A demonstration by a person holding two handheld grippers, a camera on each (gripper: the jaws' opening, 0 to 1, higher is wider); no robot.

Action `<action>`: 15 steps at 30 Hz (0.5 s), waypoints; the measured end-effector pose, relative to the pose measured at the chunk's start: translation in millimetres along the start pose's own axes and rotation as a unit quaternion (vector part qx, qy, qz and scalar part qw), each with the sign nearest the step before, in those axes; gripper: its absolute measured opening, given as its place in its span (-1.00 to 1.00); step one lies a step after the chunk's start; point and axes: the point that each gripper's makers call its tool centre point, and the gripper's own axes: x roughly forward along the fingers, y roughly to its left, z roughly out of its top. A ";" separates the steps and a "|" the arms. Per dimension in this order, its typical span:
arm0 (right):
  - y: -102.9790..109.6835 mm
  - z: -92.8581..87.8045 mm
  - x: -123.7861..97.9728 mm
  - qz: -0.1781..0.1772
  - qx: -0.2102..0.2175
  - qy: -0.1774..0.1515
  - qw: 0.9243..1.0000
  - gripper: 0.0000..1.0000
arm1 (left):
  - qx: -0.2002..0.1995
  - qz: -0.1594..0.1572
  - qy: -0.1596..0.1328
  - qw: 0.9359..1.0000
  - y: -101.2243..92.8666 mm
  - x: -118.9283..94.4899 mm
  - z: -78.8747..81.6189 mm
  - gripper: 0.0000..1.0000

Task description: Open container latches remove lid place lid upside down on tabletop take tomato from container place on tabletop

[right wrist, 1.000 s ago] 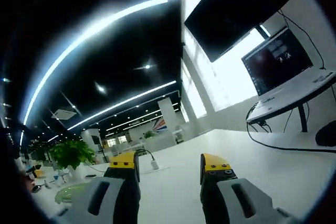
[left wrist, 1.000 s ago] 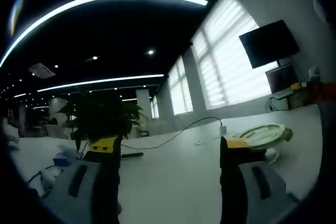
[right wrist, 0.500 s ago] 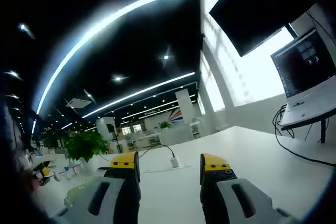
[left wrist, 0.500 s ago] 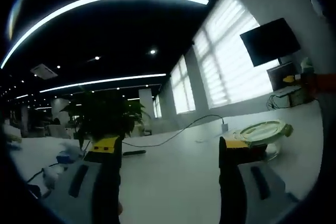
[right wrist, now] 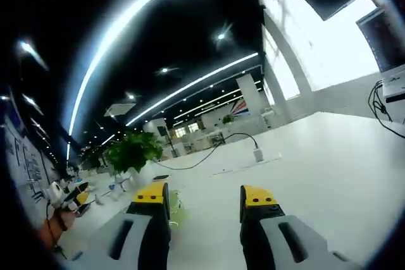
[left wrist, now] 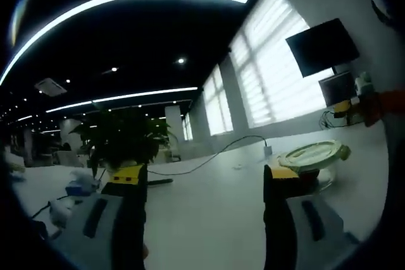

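Observation:
A glass container with a green lid (left wrist: pixel 314 155) stands on the white tabletop (left wrist: pixel 209 207), just beyond and right of my left gripper's right jaw. My left gripper (left wrist: pixel 204 175) is open with nothing between its yellow-tipped jaws. In the right gripper view a greenish edge of the container (right wrist: pixel 175 209) peeks out beside the left jaw. My right gripper (right wrist: pixel 204 195) is open and empty, low over the tabletop (right wrist: pixel 304 175). No tomato can be made out; the lid is on.
A potted plant (left wrist: pixel 123 137) stands behind the left jaw, seen too as the plant (right wrist: pixel 133 150). A cable and plug (right wrist: pixel 257 154) lie across the table. A dark screen (left wrist: pixel 319 45) hangs on the far wall. Small items (left wrist: pixel 79 188) sit at the left.
The right gripper view has swung left: the wall screen and laptop slid to the right edge, and the green lid edge came in beside the left jaw. The left view barely shifted.

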 end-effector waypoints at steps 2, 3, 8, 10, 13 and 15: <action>4.5 -7.4 2.4 0.005 0.004 0.006 1.000 -0.23 | -0.001 -0.001 -0.001 1.000 -0.2 -0.7 0.2 0.45; 6.1 -10.4 3.3 0.006 0.005 0.008 1.000 -0.23 | -0.001 0.000 -0.001 1.000 -0.1 -1.3 0.3 0.44; 16.8 -28.0 10.1 0.015 0.015 0.024 0.999 -0.23 | -0.001 0.001 -0.001 1.000 0.4 -2.8 -0.1 0.44; 19.6 -34.2 12.8 0.018 0.020 0.030 0.999 -0.23 | -0.001 0.001 -0.002 1.000 0.3 -3.4 -0.3 0.44; 23.4 -42.1 16.6 0.021 0.026 0.037 0.999 -0.24 | -0.001 0.001 -0.001 1.000 -0.4 -4.4 -0.4 0.43; 26.2 -46.0 19.0 0.024 0.030 0.040 0.998 -0.24 | 0.003 0.000 0.000 1.000 -0.6 -5.1 -0.8 0.43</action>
